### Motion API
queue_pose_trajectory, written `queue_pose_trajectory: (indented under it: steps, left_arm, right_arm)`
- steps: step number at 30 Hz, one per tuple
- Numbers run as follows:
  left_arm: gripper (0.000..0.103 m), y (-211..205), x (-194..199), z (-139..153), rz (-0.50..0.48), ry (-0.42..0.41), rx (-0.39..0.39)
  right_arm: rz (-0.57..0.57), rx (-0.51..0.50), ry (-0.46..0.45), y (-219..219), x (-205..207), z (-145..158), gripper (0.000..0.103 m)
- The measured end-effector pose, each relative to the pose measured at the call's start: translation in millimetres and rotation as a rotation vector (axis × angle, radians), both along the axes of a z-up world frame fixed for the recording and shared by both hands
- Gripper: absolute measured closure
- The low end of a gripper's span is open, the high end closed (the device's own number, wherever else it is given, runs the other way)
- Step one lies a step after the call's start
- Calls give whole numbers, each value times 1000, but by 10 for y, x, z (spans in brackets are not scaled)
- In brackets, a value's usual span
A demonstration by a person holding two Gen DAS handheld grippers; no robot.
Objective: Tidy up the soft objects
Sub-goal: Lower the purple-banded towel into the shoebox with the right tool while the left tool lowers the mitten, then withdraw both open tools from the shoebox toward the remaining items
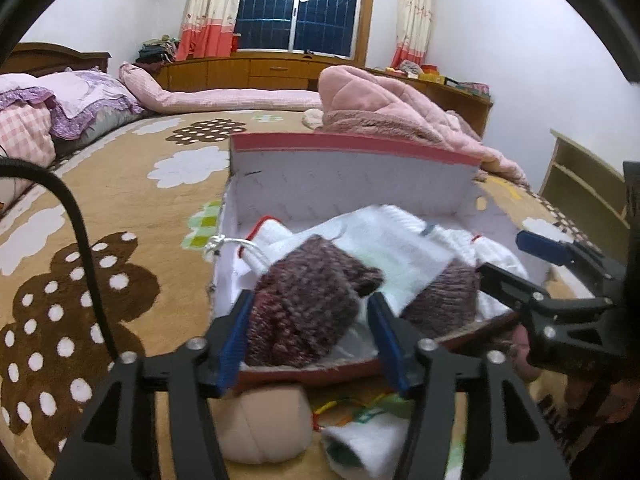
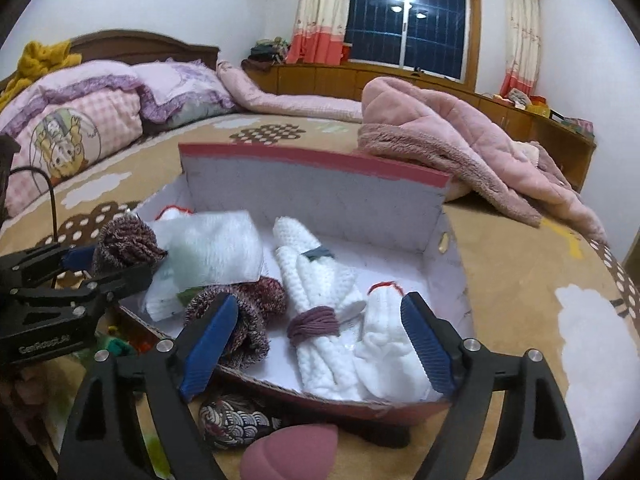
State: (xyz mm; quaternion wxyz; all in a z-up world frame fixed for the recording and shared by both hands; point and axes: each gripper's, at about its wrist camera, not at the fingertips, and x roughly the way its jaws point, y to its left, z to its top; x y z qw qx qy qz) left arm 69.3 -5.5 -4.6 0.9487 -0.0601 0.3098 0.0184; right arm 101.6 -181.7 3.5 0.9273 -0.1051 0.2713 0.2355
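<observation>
A red cardboard box (image 1: 352, 148) with a white inside (image 2: 320, 196) stands on the bed. It holds white knitted cloths (image 2: 320, 280), a white towel (image 2: 212, 244) and two maroon knitted pieces. My left gripper (image 1: 308, 340) is shut on one maroon knitted piece (image 1: 304, 300) over the box's near left corner; it also shows in the right wrist view (image 2: 124, 240). My right gripper (image 2: 320, 344) is open above the box's near edge, with the other maroon piece (image 2: 244, 320) by its left finger and a white cloth (image 2: 384, 340) by its right. In the left wrist view the right gripper (image 1: 532, 256) shows at the right.
In front of the box lie a beige roll (image 1: 268, 428), a white cloth with coloured threads (image 1: 368, 436), a dark patterned pouch (image 2: 236, 424) and a pink sponge (image 2: 288, 456). A pink fleece coat (image 2: 460, 152) lies behind the box. Pillows (image 2: 100, 112) are at the left.
</observation>
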Motion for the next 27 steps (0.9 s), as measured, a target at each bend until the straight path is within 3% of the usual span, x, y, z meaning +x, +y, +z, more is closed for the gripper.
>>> queue_pose_trajectory:
  steps: [1, 3, 6, 12, 27]
  left_arm:
    - [27, 0, -6, 16, -7, 1, -6]
    - [22, -35, -49, 54, -9, -12, 5]
    - [21, -54, -111, 101, -11, -31, 27]
    - [19, 52, -237, 224, -1, -53, -4]
    - [19, 4, -625, 375, -69, -76, -28]
  right_arm:
    - [0, 7, -6, -17, -10, 16, 16]
    - [2, 6, -25, -41, -35, 45, 16]
    - [6, 2, -50, -79, -80, 76, 15]
    - [30, 9, -69, -159, -178, 120, 10]
    - [89, 63, -28, -307, -389, 175, 10]
